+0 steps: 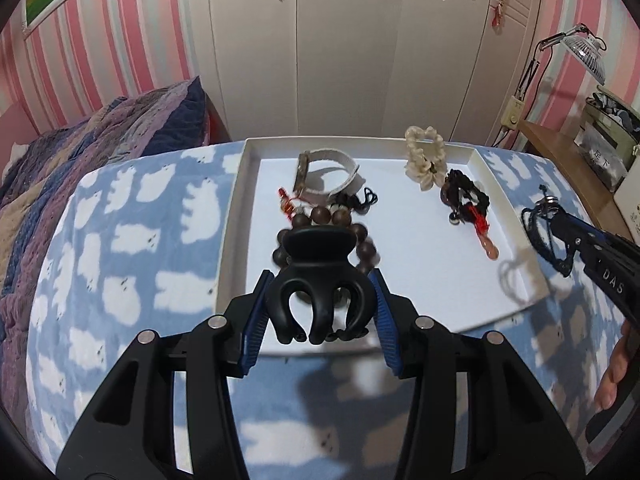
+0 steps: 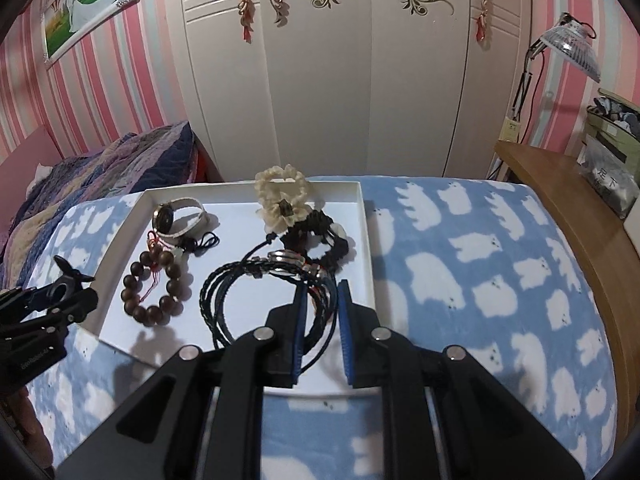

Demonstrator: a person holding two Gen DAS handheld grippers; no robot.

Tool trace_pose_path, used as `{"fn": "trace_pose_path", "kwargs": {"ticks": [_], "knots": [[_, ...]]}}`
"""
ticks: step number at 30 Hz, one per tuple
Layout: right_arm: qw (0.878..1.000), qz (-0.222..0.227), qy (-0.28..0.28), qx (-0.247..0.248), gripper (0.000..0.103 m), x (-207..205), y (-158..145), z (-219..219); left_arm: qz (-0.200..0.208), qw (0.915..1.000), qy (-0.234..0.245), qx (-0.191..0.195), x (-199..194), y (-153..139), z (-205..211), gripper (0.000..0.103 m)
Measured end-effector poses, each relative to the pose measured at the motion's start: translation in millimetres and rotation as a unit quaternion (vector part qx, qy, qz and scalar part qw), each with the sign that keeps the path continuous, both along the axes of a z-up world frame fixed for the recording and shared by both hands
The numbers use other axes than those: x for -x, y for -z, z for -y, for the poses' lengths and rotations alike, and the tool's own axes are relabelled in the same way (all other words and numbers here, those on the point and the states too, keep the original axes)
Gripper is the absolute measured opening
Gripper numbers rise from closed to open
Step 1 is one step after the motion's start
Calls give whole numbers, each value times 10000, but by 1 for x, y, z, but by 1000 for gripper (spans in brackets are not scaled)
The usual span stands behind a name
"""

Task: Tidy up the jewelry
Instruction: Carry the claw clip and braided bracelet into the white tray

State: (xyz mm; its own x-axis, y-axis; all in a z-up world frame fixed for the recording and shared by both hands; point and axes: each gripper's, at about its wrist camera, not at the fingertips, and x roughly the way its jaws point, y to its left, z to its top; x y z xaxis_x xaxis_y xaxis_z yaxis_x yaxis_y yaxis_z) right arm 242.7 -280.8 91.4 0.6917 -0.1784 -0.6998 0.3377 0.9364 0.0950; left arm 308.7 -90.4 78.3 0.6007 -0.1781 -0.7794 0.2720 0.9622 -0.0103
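Note:
A white tray (image 1: 504,184) lies on the blue blanket. My left gripper (image 1: 320,304) is shut on a black hair claw clip (image 1: 318,280), held above the tray's near left part, over a brown bead bracelet (image 1: 316,216). My right gripper (image 2: 322,312) is shut on a black braided cord bracelet (image 2: 240,292) with a silver clasp, held above the tray's near right; it also shows in the left wrist view (image 1: 548,228). In the tray lie a white-strap watch (image 2: 180,216), a cream shell bracelet (image 2: 284,196) and a black knotted bracelet (image 2: 320,240).
The blanket with white bears (image 2: 480,264) covers the surface. A quilted bed (image 1: 80,152) is on the left, a wooden side table (image 2: 568,208) with bags and a lamp (image 2: 572,48) on the right, white wardrobe doors (image 2: 320,80) behind.

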Motion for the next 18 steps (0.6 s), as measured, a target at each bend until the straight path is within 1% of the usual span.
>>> {"fn": "trace_pose_path", "kwargs": {"ticks": [2,6,11,18], "knots": [[10000,-20,-27,-17,15,-8,3,-1,-66,10000,7,5,-9,8,6,47],[9999,-110,-38,-25,15,-16,17,-5,-127,9998,63,-109,-13,25,16,47],[9994,-345,87,-1,15,-25,41,-3,-92,9998,121,-84,-16,33,26,47],[9987,-455,186,146,15,-30,56,0,-236,9995,57,-183,-24,53,30,47]]}}
